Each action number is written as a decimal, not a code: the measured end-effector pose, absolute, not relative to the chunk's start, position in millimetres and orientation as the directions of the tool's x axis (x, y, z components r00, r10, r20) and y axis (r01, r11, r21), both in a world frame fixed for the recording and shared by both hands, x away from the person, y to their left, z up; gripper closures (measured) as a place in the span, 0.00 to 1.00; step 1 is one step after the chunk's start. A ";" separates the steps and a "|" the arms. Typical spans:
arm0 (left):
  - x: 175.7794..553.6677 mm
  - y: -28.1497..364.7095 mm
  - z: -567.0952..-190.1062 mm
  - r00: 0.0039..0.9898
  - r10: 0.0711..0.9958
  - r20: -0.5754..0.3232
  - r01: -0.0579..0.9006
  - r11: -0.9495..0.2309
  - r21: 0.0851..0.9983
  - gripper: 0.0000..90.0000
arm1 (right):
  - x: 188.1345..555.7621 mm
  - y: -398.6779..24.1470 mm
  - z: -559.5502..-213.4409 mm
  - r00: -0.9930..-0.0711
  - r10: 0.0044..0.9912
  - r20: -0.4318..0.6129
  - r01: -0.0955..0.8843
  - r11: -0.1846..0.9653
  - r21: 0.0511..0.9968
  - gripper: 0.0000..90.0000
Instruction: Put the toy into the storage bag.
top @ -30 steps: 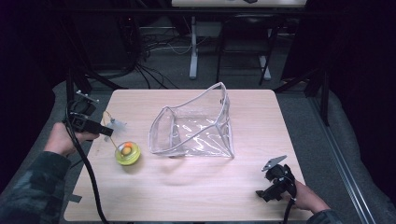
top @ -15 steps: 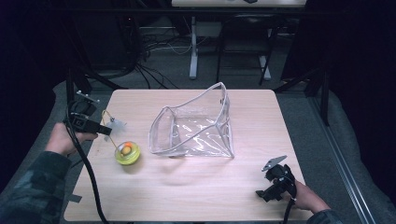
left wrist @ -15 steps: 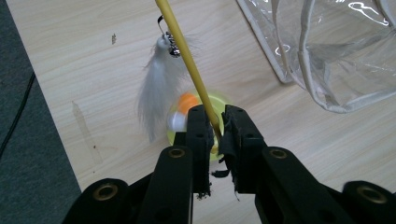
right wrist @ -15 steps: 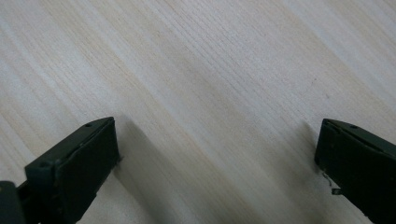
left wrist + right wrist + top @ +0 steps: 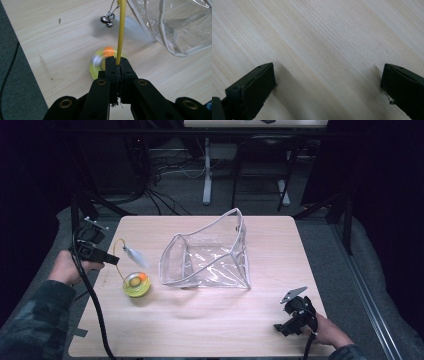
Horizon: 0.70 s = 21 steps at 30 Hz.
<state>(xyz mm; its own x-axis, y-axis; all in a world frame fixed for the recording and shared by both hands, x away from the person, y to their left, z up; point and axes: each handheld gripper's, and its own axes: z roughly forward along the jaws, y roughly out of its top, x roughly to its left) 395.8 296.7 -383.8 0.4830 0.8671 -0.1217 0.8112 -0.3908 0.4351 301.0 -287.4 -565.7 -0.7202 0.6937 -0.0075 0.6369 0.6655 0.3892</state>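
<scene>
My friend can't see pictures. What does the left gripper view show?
Black tongs pinch a thin yellow wand above a wooden table. Past them sit a round yellow toy, small bells, a blurry grey feather, and a clear plastic bag.

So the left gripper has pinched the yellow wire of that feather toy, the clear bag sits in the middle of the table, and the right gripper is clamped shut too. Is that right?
Not quite. The right gripper is open: the right gripper view shows its jaws wide apart over bare table. The rest holds: the left gripper is shut on the yellow wire, its jaws having just closed, and the clear bag sits mid-table.
</scene>
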 end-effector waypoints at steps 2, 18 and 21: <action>396.7 294.5 -381.3 0.505 0.856 -0.110 0.801 -0.417 0.429 0.98 | 301.0 -287.4 -565.6 -0.720 0.694 -0.007 0.637 0.666 0.389 0.00; 400.4 296.3 -361.3 0.544 0.837 -0.060 0.774 -0.473 0.420 0.98 | 300.8 -287.9 -564.8 -0.719 0.694 -0.026 0.633 0.670 0.386 0.00; 401.3 296.5 -359.5 0.542 0.839 -0.054 0.774 -0.473 0.421 0.98 | 300.6 -287.7 -565.1 -0.718 0.696 -0.017 0.636 0.665 0.391 0.00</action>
<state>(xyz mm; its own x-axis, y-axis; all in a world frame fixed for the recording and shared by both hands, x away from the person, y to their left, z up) 401.3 296.5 -359.5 0.5420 0.8386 -0.0543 0.7740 -0.4730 0.4208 300.6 -287.7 -565.1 -0.7180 0.6958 -0.0167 0.6357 0.6654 0.3914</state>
